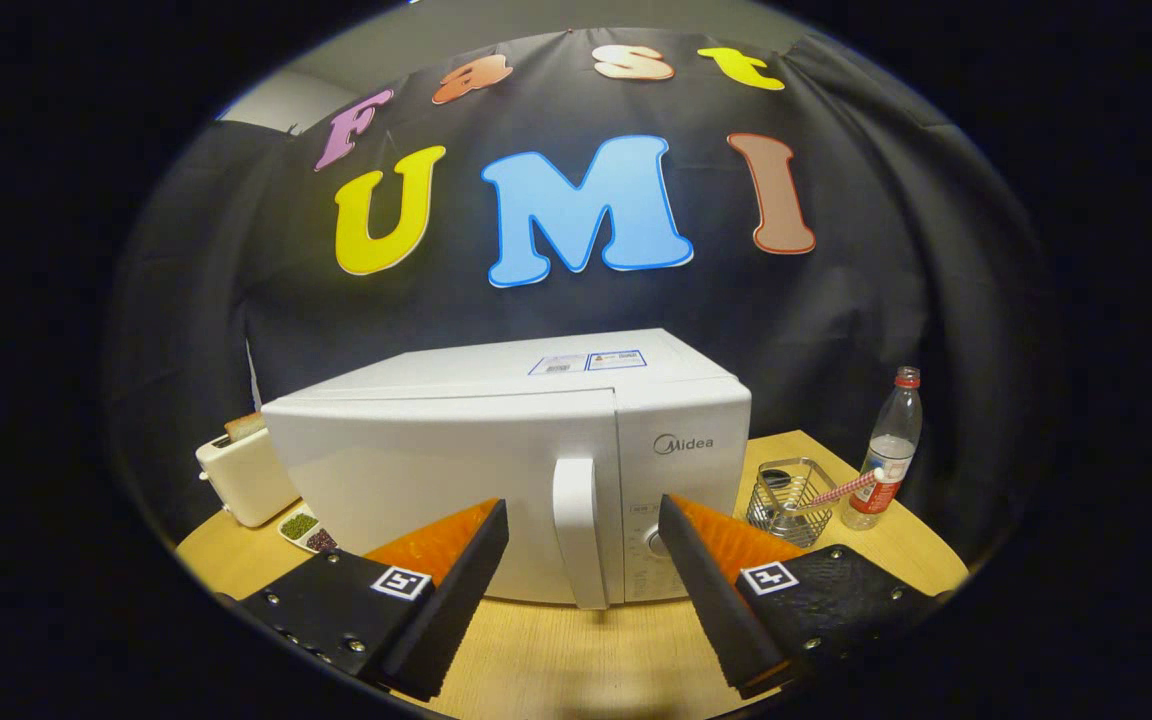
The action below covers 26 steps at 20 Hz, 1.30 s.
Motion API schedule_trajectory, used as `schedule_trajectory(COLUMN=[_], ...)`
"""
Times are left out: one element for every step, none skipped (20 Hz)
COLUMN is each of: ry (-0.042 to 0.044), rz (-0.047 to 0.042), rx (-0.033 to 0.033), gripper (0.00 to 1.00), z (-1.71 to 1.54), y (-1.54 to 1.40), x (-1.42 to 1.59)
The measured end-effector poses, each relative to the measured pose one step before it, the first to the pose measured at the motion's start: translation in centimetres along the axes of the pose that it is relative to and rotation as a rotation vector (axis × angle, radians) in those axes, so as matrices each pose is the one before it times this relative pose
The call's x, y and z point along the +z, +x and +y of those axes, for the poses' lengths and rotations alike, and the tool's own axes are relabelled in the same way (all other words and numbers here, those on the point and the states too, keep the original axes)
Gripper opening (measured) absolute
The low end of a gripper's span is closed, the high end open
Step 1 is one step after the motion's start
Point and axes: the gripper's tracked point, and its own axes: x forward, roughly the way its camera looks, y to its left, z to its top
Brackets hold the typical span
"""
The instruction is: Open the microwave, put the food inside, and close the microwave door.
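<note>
A white microwave (pixel 456 450) stands on the wooden table (pixel 576 650), its door nearly flush with the body, a narrow gap showing along the top. Its vertical white handle (pixel 577 530) sits at the door's right side, beside the control panel with a round knob (pixel 658 541). My gripper (pixel 584 525) is open, and the handle stands just ahead, between the two fingertips, without touching either. A small white dish with green and dark food (pixel 306 528) lies on the table left of the microwave, beyond my left finger.
A white toaster (pixel 244 472) with bread in it stands behind the dish at the left. Right of the microwave are a wire basket (pixel 789 500) with a striped straw and a plastic bottle (pixel 886 450). Bare tabletop lies between my fingers.
</note>
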Motion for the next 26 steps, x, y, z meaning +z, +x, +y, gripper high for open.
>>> schedule_trajectory(ry=[0.00262,0.00546,0.00592,0.00588,0.00356,0.0032,0.00754,-0.00169,-0.0028,-0.01329,-0.02193,-0.01729,-0.00711,0.00665,0.01401,0.00646,-0.01673,-0.01338,0.00182,-0.02433,-0.04281,-0.01645,0.00836,0.02028,0.01462,0.0075], rz=[0.00811,0.00715,0.01174,0.00884,0.01403,0.01682,0.01158,0.01451,0.00053,-0.00059,0.00348,0.00456,0.00719,0.00487,0.00886,0.00154,-0.00062,0.00386,0.0122,-0.01586,-0.01248,-0.0033,0.01167,0.01035,0.01986,0.01198], rx=[0.00279,0.00301,0.00127,0.00001,-0.0063,-0.00826,0.00248,-0.00807,0.02086,-0.01487,-0.01079,-0.01371,-0.00403,0.00338,0.01032,-0.00038,-0.00816,-0.00904,-0.00187,-0.00001,0.00107,0.0025,0.00425,0.00596,0.00671,0.00292], gripper=[0.97,0.94,0.93,0.93,0.8,0.74,0.53,0.46,0.46,0.46,0.29,0.28,0.2,0.16,0.12,0.12,0.12,0.12,0.12,0.12,0.12,0.12,0.12,0.12,0.12,0.12], z=[-0.004,-0.037,-0.045,-0.013,-0.204,-0.196,0.121,-0.042,0.411,-0.144,0.018,0.172,-0.104,0.013,0.049,0.079,-0.063,-0.058,0.303,0.247,0.348,0.237,0.23,0.19,0.217,0.362], y=[0.557,0.559,0.556,0.429,0.415,0.438,0.041,0.309,0.161,-0.375,0.026,0.2,-0.074,-0.206,-0.064,-0.139,-0.129,-0.199,-0.682,-1.073,-0.984,-0.82,-0.543,-0.418,-0.535,-0.515], x=[-0.416,-0.262,-0.274,-0.34,-0.364,-0.511,-0.252,-0.267,-0.052,0.074,-0.013,-0.045,-0.13,0.06,-0.077,-0.06,0.12,0.018,-0.595,-0.183,-0.316,-0.148,-0.618,-0.213,-0.206,-0.193])
